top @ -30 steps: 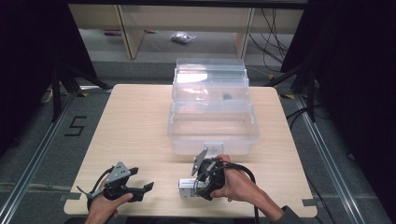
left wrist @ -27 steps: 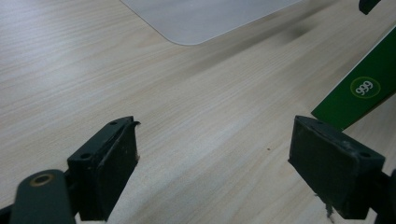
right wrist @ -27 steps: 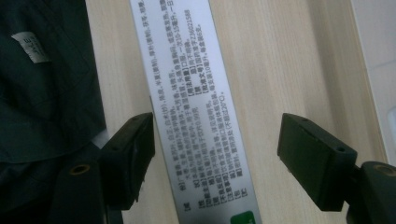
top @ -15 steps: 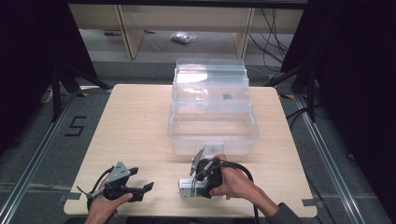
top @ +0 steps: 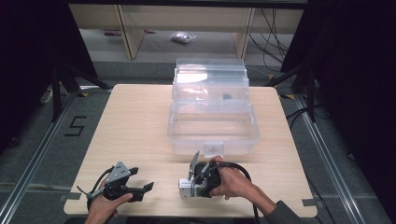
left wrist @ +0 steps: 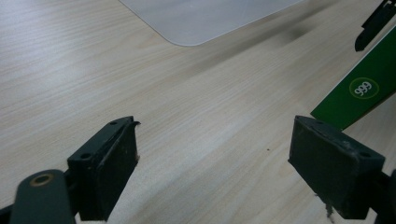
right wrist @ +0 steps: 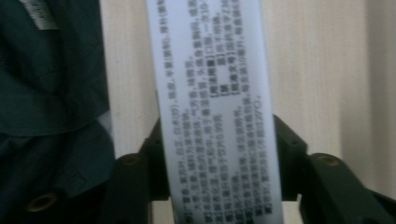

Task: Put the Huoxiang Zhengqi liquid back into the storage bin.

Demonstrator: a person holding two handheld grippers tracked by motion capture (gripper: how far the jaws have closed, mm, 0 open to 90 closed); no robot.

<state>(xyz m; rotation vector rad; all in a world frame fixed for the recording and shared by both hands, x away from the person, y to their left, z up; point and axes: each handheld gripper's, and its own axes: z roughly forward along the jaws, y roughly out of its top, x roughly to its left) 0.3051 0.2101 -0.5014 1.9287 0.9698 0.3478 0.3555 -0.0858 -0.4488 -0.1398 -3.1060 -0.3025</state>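
I see a flat table (top: 140, 121) made of pale wood with thin lines running along it. In the middle sits a big clear plastic box (top: 212, 128) with round corners, and its lid (top: 210, 81) stands open at the back. The box looks bare inside, and there is one small dark spot on the lid that I cannot make out. Near the front edge lies a small box (top: 187, 188) shaped like a long brick. It is white on one side with tiny black print, and green on another side with a little round mark. My right gripper (top: 201, 179) is pinching this small box, with one black jaw pressed flat on each side of the white face. My right hand (top: 231, 182) wraps around that gripper, turned in toward the left, and a dark sleeve (top: 280, 215) shows at the bottom. My left gripper (top: 135, 189) rests low over the wood at the front left, with its jaws spread wide and bare table between them. The pads (left wrist: 116, 168) look dark, rough and blocky. My left hand (top: 105, 207) holds it from below, pointing to the right toward the small box, which lies just beside it but apart.
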